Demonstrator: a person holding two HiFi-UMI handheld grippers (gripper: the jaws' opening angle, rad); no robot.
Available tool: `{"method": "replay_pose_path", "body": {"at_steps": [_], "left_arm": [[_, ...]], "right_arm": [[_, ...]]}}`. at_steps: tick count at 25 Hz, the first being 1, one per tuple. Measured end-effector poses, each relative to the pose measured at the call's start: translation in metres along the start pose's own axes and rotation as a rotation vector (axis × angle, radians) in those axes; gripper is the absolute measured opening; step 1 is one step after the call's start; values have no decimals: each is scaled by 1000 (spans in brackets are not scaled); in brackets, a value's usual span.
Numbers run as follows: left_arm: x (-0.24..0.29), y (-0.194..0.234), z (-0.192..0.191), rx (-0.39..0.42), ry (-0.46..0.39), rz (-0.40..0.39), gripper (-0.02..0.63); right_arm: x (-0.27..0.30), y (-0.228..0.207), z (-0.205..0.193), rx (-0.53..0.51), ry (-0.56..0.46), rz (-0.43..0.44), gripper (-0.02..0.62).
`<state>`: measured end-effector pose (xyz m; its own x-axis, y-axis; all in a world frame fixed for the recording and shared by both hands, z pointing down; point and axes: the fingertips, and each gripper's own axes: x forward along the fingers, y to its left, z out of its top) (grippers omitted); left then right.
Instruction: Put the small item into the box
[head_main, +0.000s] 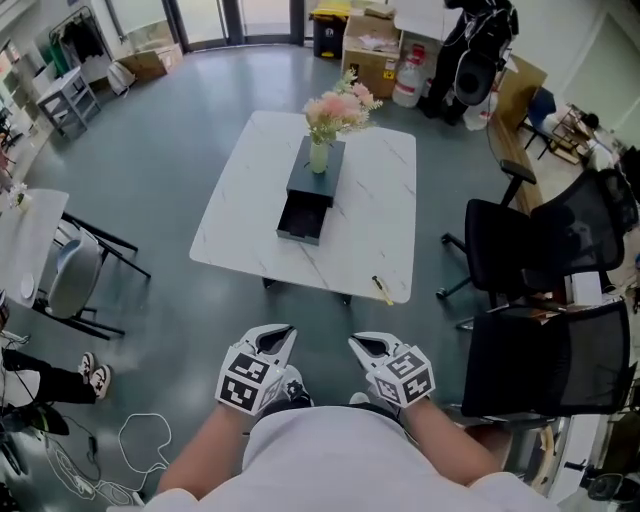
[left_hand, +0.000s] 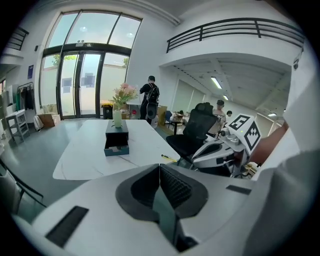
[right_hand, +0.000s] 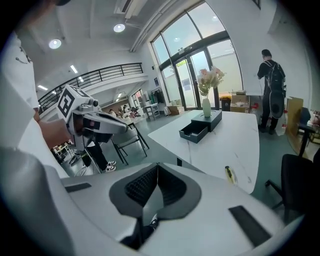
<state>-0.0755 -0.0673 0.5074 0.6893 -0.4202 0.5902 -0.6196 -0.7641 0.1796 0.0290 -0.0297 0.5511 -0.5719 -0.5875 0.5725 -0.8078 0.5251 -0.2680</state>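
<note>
A small yellow item (head_main: 383, 290) lies near the front right corner of the white marble table (head_main: 370, 200). It also shows as the yellow item (left_hand: 168, 158) and the yellow item (right_hand: 229, 174). A dark teal box (head_main: 303, 218) stands mid-table with its drawer pulled open towards me; a vase of pink flowers (head_main: 320, 150) sits on top. The box (left_hand: 116, 142) and the box (right_hand: 200, 127) appear in both gripper views. My left gripper (head_main: 280, 338) and right gripper (head_main: 362, 346) are held close to my body, well short of the table. Both are shut with nothing in them.
Two black office chairs (head_main: 520, 250) (head_main: 550, 365) stand right of the table. A grey chair (head_main: 72, 282) and another white table (head_main: 25, 240) are at the left. Cables (head_main: 135, 445) lie on the floor. A person with a backpack (right_hand: 272, 85) stands beyond the table.
</note>
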Motion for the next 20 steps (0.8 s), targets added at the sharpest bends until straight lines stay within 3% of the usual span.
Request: {"method": "replay_pose_path", "body": {"at_steps": [4,8,12,20], "left_arm": [[3,25,-6,17,53,-58,17],[9,42,-15,85,116,-124,17],[14,63,-11,104,116,-142,17],[41,65,-12,145,169,-201,17]], "right_arm": [[18,-8,2,60,21,-56,15],[29,-17,2,107,22,-125,15],[33,-29,-1,133,33,-190,15],[27,-67,-18,147,90,-298,15]]}}
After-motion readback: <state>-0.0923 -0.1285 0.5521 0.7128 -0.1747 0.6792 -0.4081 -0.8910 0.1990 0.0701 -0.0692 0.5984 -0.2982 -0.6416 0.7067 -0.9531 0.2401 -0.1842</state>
